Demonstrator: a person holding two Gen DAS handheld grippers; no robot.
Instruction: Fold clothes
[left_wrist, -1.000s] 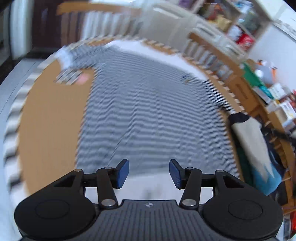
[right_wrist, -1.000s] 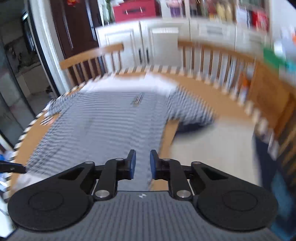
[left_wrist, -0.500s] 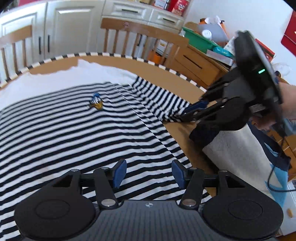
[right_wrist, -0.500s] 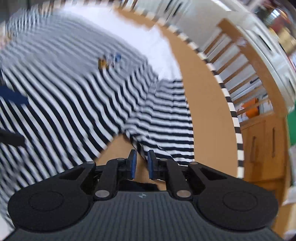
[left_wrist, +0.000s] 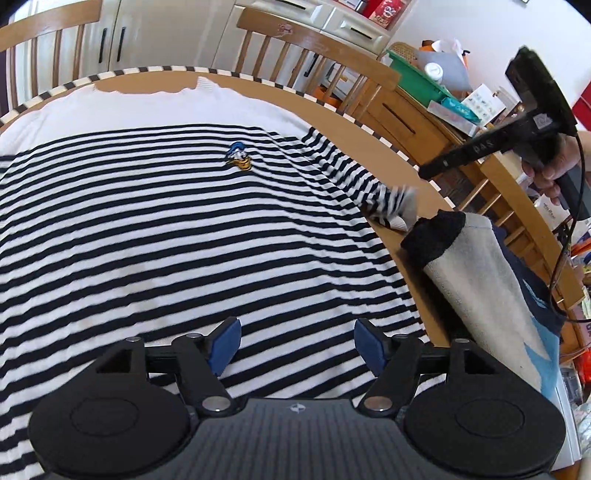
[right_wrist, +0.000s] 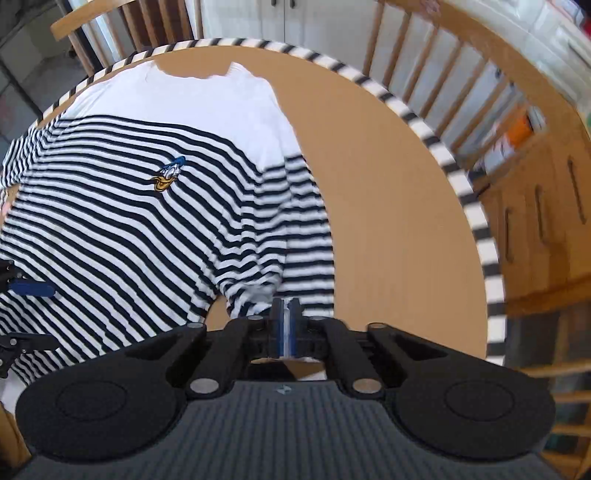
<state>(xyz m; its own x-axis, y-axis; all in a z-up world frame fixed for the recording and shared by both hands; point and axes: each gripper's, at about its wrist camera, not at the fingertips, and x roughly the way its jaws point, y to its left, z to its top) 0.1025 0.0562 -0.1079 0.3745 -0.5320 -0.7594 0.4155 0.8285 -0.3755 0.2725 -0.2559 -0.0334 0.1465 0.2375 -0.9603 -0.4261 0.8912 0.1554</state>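
The striped shirt (left_wrist: 177, 236) is lying flat on the round wooden table (right_wrist: 388, 192), its white yoke toward the far rim. A small duck emblem (left_wrist: 239, 157) is showing on the chest; no lettering on it is legible. The left gripper (left_wrist: 297, 349) is hovering over the lower hem area, its jaws spread and just widening, nothing between them. The right gripper (right_wrist: 285, 326) is sitting at the sleeve (right_wrist: 303, 236) end, jaws nearly together and just easing apart; whether they are pinching the cuff cannot be told. Only the left view is showing a grey sock-like garment (left_wrist: 476, 273) and the "DAS" marking on the right tool's arm.
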